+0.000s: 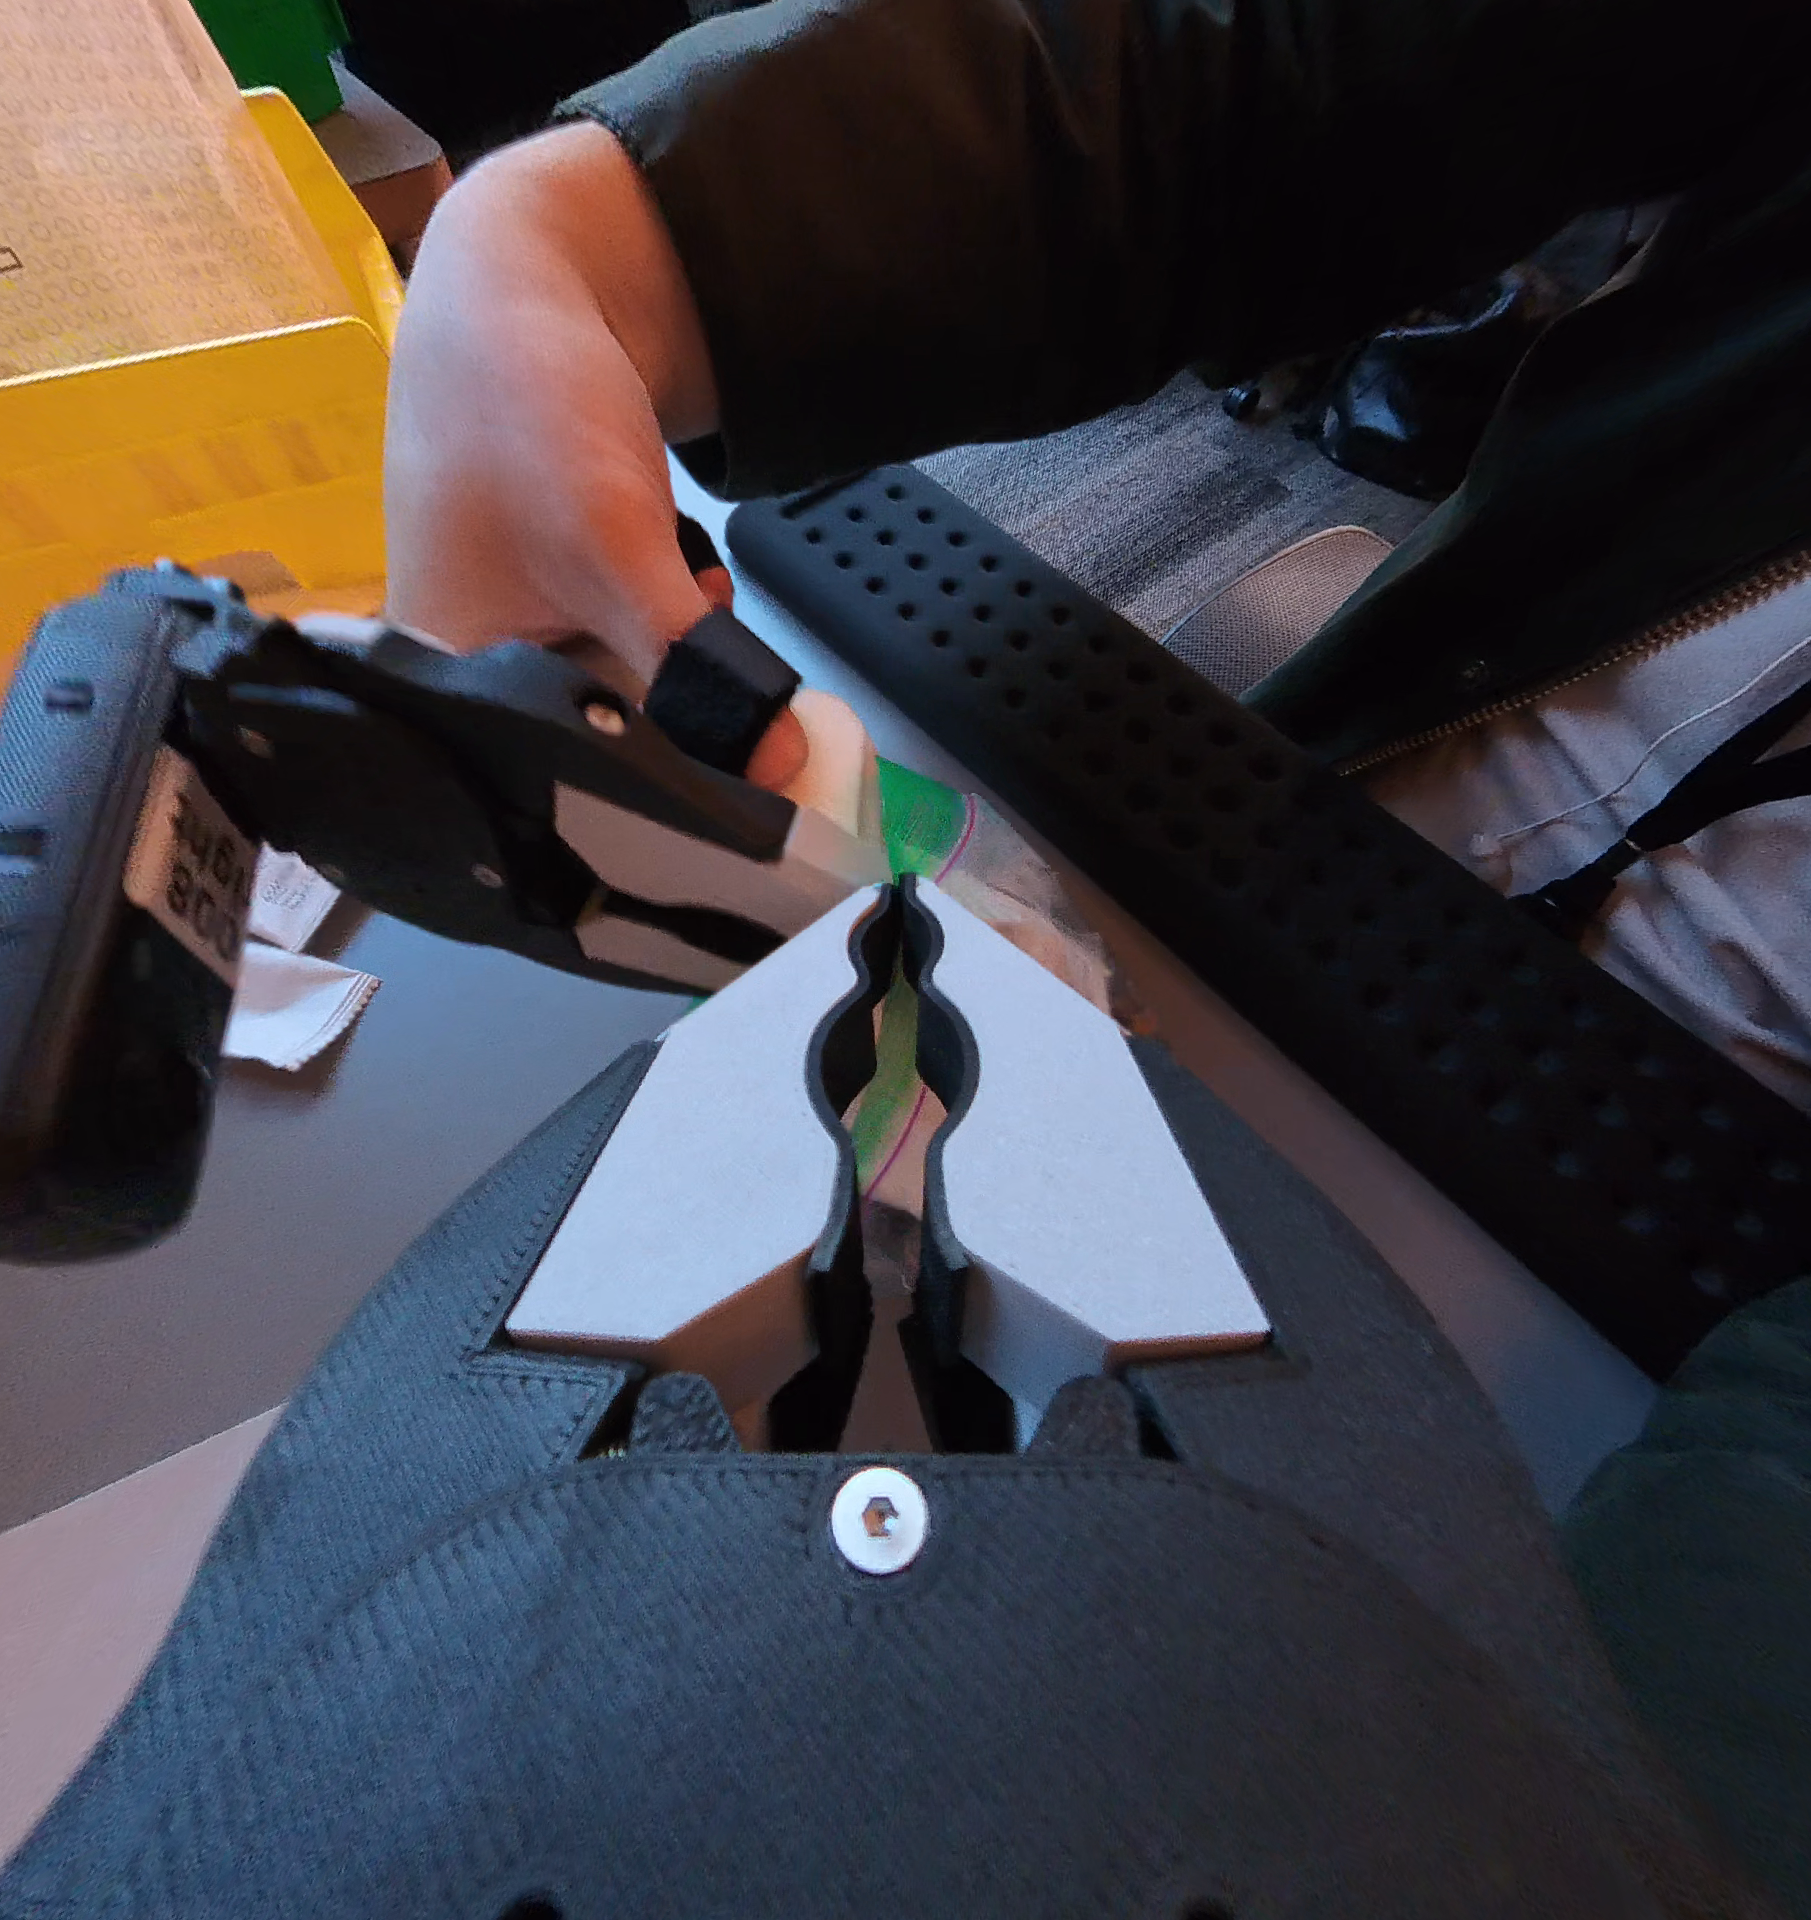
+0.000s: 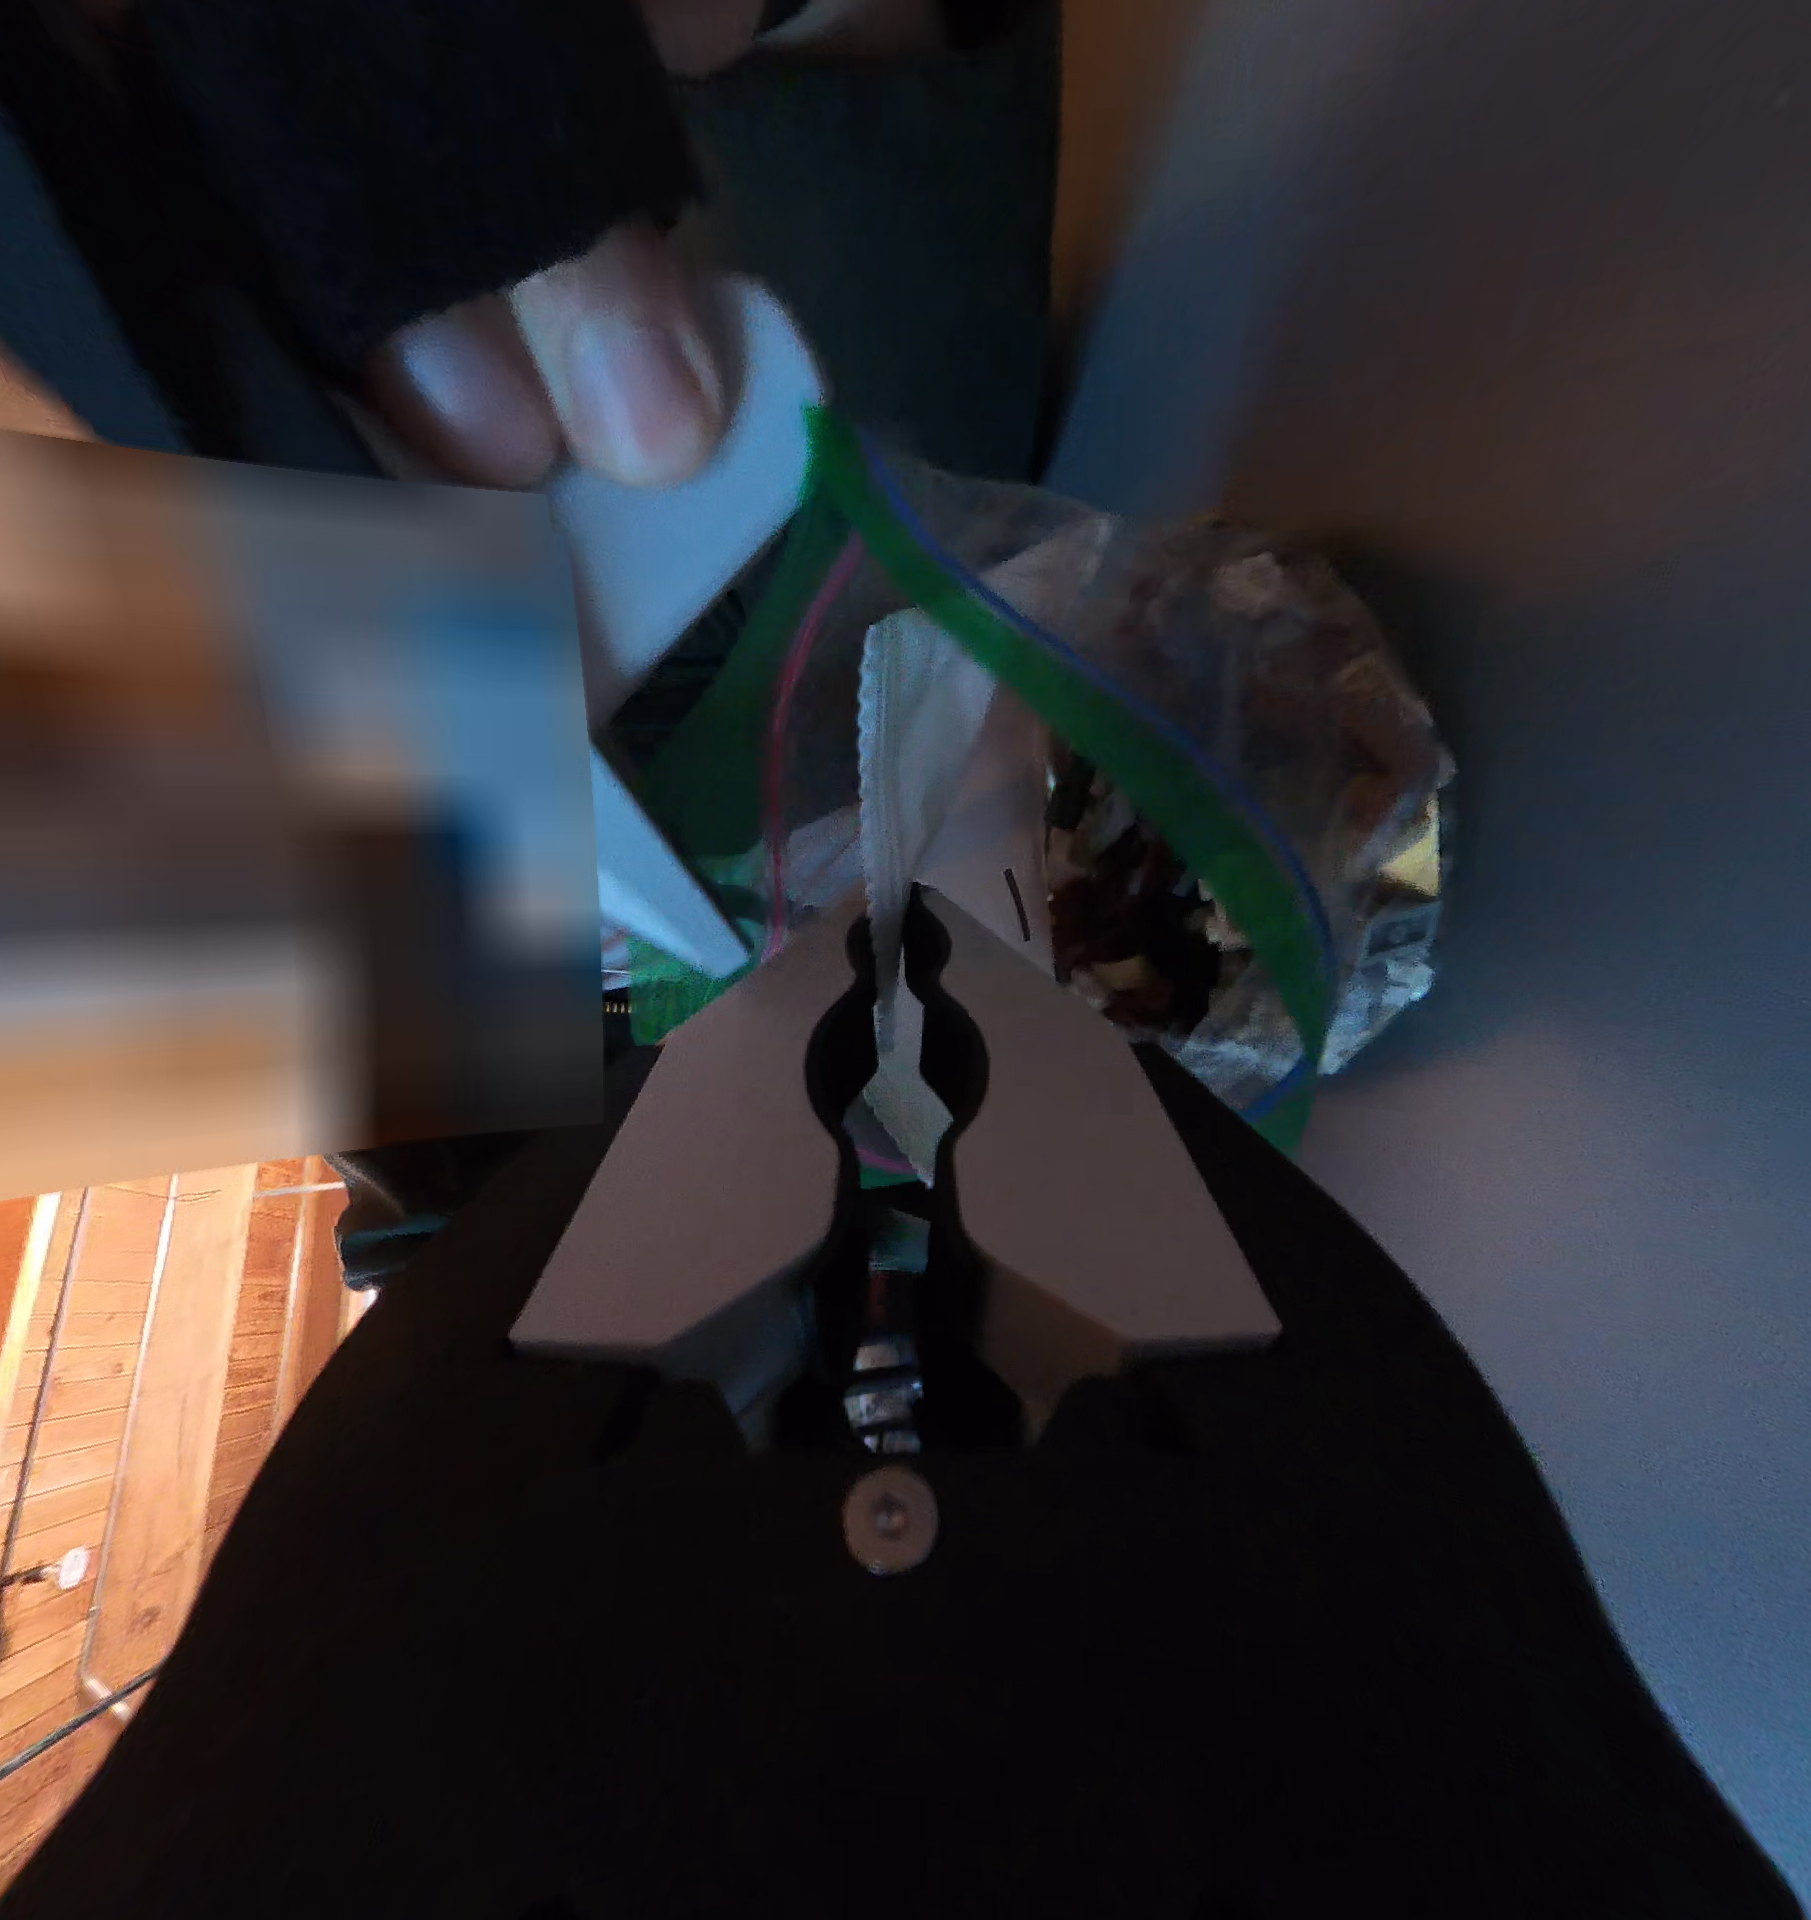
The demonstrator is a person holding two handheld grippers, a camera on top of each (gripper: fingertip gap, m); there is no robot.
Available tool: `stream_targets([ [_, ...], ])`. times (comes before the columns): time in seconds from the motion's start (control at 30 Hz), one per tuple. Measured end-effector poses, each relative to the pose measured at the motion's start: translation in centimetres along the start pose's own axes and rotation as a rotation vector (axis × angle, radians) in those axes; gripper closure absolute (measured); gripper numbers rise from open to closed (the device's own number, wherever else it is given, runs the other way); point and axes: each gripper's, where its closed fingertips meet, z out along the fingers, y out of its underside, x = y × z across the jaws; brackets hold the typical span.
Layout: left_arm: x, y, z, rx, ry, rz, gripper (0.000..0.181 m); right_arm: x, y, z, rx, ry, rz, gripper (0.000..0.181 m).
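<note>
The left gripper point(image 1: 899, 883) has its jaws pressed together on the green zip strip of a clear zip-top bag point(image 1: 896, 1081), which runs up through the wavy gap between the fingers. Just beyond its tips, the right gripper point(image 1: 776, 831) reaches in from the left, gripped by a person's hand point(image 1: 537, 436) in a dark sleeve, with a black strap around one finger. A white packet point(image 1: 293, 1003) lies on the dark table point(image 1: 413, 1091) under it. Farther back stand a yellow bin point(image 1: 163, 436) and a perforated black chair armrest point(image 1: 1140, 748).

In the right wrist view, the right gripper point(image 2: 903, 896) is closed on a white serrated-edge packet point(image 2: 906, 769) at the bag's open mouth. The bag point(image 2: 1265, 727) hangs open, green rim curving round, with dark mixed contents inside. Beyond, the left gripper's pale finger point(image 2: 693, 561) pinches the far rim.
</note>
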Motion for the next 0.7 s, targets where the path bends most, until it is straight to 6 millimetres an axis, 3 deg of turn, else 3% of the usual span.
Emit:
stream_targets([
  [0.17, 0.4, 0.2, -0.2, 0.002, 0.025, -0.009, 0.181, 0.5, -0.8, 1.6, -0.052, -0.009, 0.040, 0.181],
  [0.4, 0.0, 0.0, -0.9, 0.050, 0.004, -0.029, 0.181, 0.5, -2.3, -0.2, 0.088, -0.015, -0.100, 0.171],
  [0.63, -0.3, 0.1, -0.8, 0.006, -0.047, -0.068, 0.181, 0.3, -1.7, -1.1, 0.153, -0.047, -0.168, 0.158],
  [0.7, -0.8, 0.3, -0.7, -0.033, -0.099, -0.079, 0.181, 0.8, -1.3, -0.5, 0.118, -0.013, -0.173, 0.166],
])
